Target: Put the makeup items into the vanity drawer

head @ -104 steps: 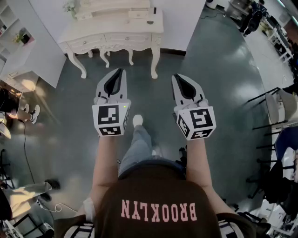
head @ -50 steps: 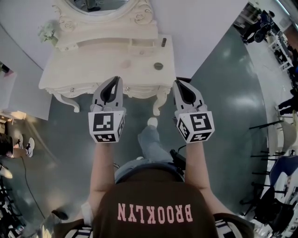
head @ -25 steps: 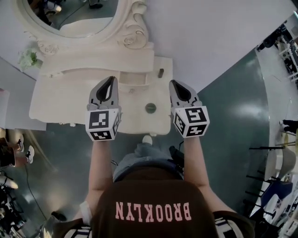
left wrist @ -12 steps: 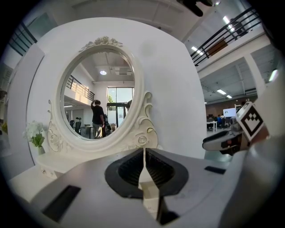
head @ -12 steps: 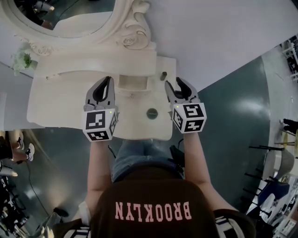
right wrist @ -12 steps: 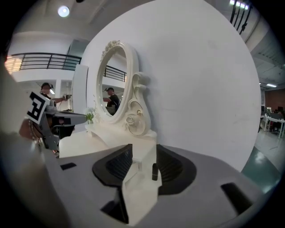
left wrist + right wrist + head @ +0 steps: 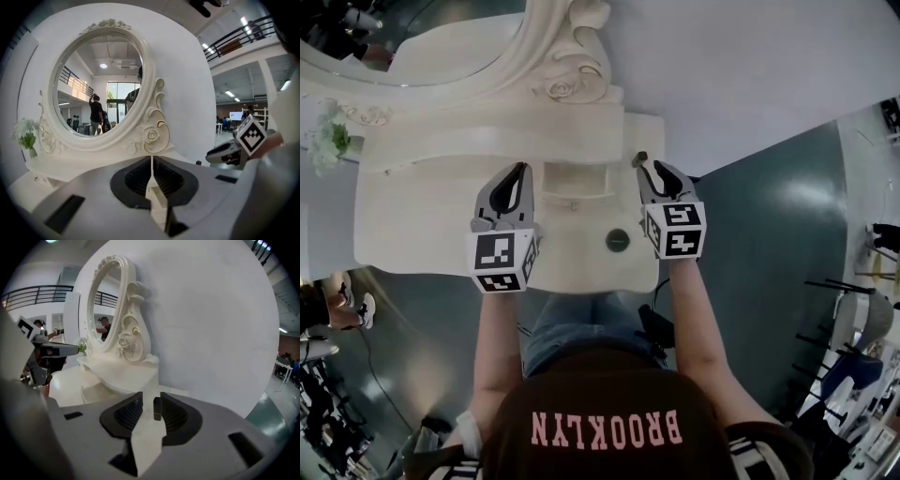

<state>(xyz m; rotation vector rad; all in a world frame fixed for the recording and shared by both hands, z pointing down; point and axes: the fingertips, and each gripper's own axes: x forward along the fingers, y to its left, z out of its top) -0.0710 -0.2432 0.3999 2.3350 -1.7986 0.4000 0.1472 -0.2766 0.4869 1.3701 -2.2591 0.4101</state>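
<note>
The dark lipstick tube [image 7: 157, 408] stands upright, long axis vertical, at the back right corner of the vanity top [image 7: 422, 216]. It sits between the parted jaws of the right gripper [image 7: 654, 169], which have just been closing, close against one pad with a gap at the other. Over the middle of the vanity top, the left gripper [image 7: 151, 161] has its jaws together on nothing.

Bright, even indoor light from overhead, off ceiling light strips [image 7: 243, 21]. Soft glare patches on the teal floor [image 7: 811, 192]. Cream vanity top [image 7: 422, 225] near washed out, shadows faint. Heavy fisheye bending and black vignetted corners in both gripper views. Closest foreground slightly soft, possibly out of focus.
</note>
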